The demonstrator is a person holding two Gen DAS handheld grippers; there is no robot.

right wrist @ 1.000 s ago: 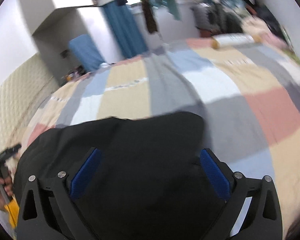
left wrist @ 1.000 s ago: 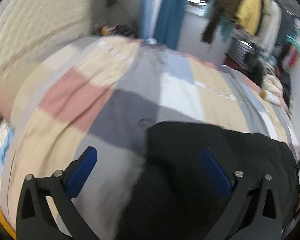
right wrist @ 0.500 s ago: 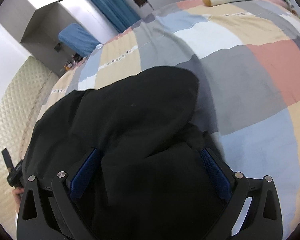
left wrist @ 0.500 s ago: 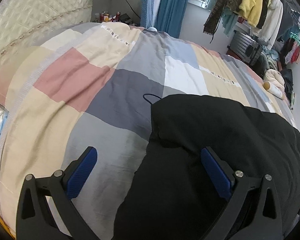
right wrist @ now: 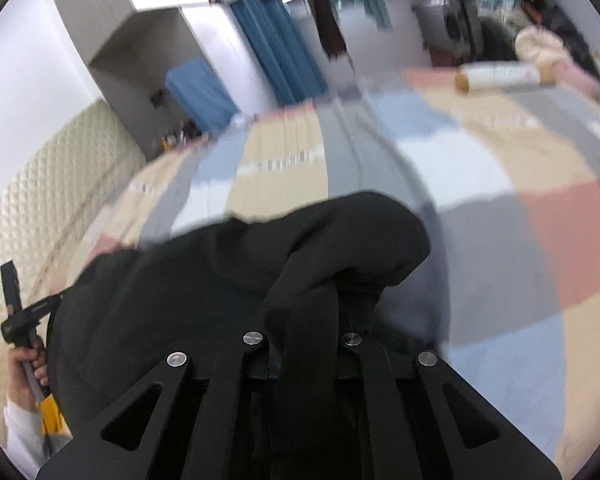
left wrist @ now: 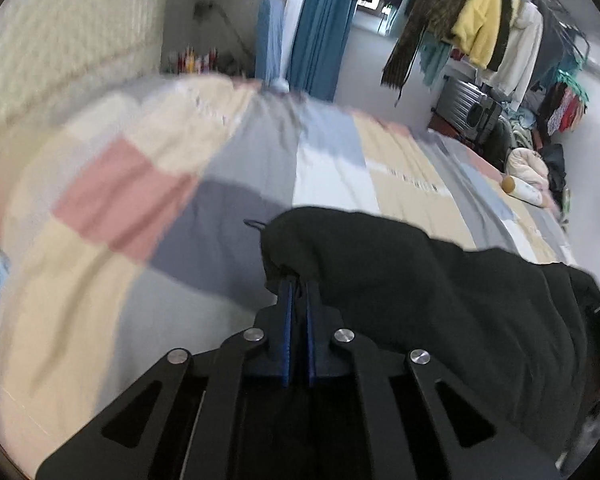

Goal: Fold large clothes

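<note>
A large black garment [left wrist: 420, 288] lies on a patchwork bed cover [left wrist: 132, 240] of pink, beige, grey and blue blocks. My left gripper [left wrist: 298, 280] is shut on the garment's left edge; black cloth bunches over its blue pads [left wrist: 287, 312]. In the right wrist view the same black garment [right wrist: 228, 280] is drawn up in a fold over my right gripper [right wrist: 304, 320], which is shut on it, its pads hidden under the cloth. The other gripper [right wrist: 20, 312] and the hand holding it show at the left edge.
A quilted cream headboard [left wrist: 60, 40] runs along the left. A clothes rack [left wrist: 480, 20] with hanging coats and a suitcase [left wrist: 472, 108] stand beyond the bed. A white roll-shaped bottle [right wrist: 500, 76] lies on the far part of the cover. Blue curtains [right wrist: 276, 52] hang at the back.
Both grippers have gone from wide open to shut on the black garment. The cloth now bunches up at the fingertips in both views, and the cameras have tilted up slightly.
</note>
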